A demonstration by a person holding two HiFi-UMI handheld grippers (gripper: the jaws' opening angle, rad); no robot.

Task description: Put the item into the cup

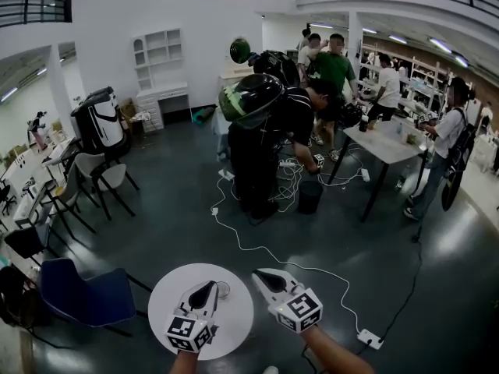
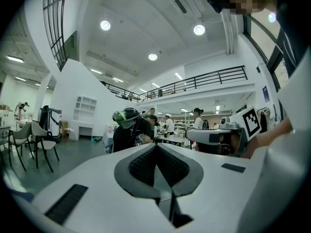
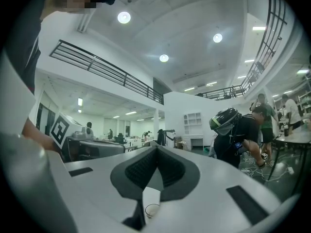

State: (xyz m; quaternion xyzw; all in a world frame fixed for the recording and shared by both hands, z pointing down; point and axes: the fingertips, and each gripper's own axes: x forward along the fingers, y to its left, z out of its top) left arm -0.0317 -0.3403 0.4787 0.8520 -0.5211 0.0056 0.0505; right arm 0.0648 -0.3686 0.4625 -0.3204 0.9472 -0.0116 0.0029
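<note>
Pointing level, left gripper (image 1: 210, 285), right gripper (image 1: 257, 273), closed, empty, round white table (image 1: 234, 322), clear cup (image 1: 224, 290)

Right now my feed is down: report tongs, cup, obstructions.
Left tongs shut, empty. Right tongs shut, empty. Small clear cup on round white table beside left tongs; no item seen. Nothing blocking cup.

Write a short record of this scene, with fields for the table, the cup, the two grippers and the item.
table: round white table, low in the head view
cup: small clear cup, upright on the table
left gripper: jaws together, nothing between them
right gripper: jaws together, nothing between them
item: none can be made out
</note>
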